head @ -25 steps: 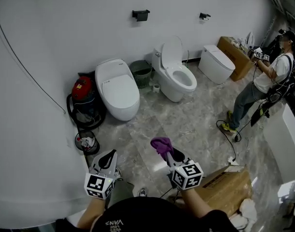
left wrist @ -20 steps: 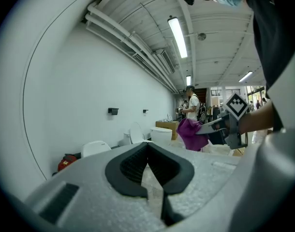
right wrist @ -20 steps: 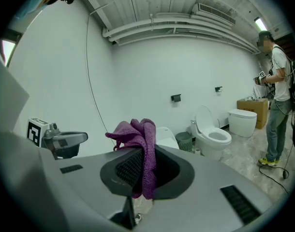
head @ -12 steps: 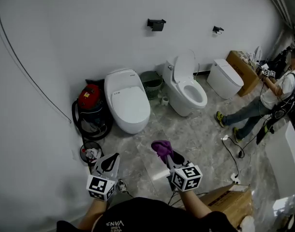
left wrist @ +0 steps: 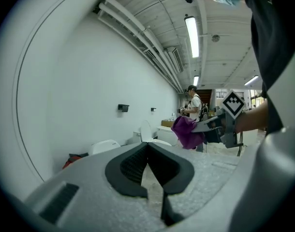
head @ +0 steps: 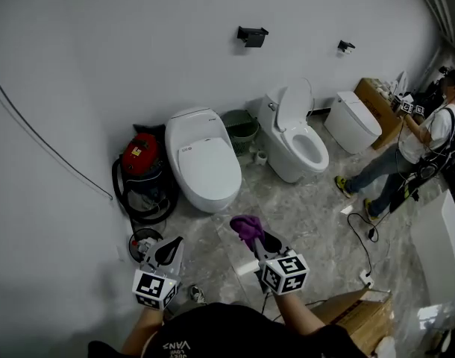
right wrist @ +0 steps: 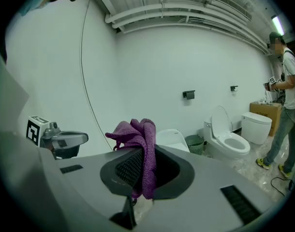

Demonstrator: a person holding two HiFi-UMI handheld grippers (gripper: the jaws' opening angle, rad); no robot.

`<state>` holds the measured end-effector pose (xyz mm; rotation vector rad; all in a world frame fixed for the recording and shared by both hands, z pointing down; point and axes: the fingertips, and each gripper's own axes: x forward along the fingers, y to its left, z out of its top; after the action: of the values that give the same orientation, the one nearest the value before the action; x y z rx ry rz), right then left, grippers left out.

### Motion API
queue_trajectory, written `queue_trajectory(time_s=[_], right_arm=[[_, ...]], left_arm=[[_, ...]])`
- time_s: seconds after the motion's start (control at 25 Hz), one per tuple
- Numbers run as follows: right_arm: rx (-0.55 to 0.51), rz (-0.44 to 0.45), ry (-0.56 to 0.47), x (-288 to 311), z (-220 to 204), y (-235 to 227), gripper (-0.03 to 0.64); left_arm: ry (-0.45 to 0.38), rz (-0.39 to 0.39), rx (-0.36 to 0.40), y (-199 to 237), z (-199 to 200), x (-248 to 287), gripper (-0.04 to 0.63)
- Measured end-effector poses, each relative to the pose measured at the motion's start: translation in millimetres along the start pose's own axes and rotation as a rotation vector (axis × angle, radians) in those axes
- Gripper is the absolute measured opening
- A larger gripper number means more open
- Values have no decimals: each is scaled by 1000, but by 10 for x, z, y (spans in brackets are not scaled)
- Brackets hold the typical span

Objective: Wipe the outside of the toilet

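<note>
A purple cloth (head: pixel 248 227) (right wrist: pixel 140 144) (left wrist: pixel 185 132) hangs bunched from my right gripper (head: pixel 259 243) (right wrist: pixel 143 174), which is shut on it. My left gripper (head: pixel 165 251) (left wrist: pixel 148 170) is shut with nothing in it, low at the left. A white toilet with its lid down (head: pixel 205 162) (right wrist: pixel 171 138) stands against the wall ahead of both grippers, some way off. To its right, a second toilet (head: pixel 297 136) (right wrist: pixel 226 140) has its lid up, and a third toilet (head: pixel 352 121) (right wrist: pixel 256 125) with its lid down stands further right.
A red vacuum with a black hose (head: pixel 142 171) stands left of the nearest toilet, a small bucket (head: pixel 143 242) below it. A green waste basket (head: pixel 241 130) sits between two toilets. A person (head: pixel 414 148) stands at the right beside cardboard boxes (head: pixel 380 107). A cable (head: pixel 365 237) lies on the floor.
The view has drawn closer to the toilets, which sit lower and nearer in the head view now. Both grippers hold their pose, the cloth still in the right one.
</note>
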<state>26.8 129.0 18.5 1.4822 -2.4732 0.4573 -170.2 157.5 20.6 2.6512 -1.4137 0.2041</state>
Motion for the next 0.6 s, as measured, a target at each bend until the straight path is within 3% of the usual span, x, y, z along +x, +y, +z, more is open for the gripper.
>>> queue_trajectory(time_s=[0.32,0.6], right_arm=[[-12,-17,23,377,32,-191,40],[-87,65,65,650,53,-608,40]], left_arm=[[33,-39,-14,182,-103,379,3],[32,46,-36,121,-142,844,2]])
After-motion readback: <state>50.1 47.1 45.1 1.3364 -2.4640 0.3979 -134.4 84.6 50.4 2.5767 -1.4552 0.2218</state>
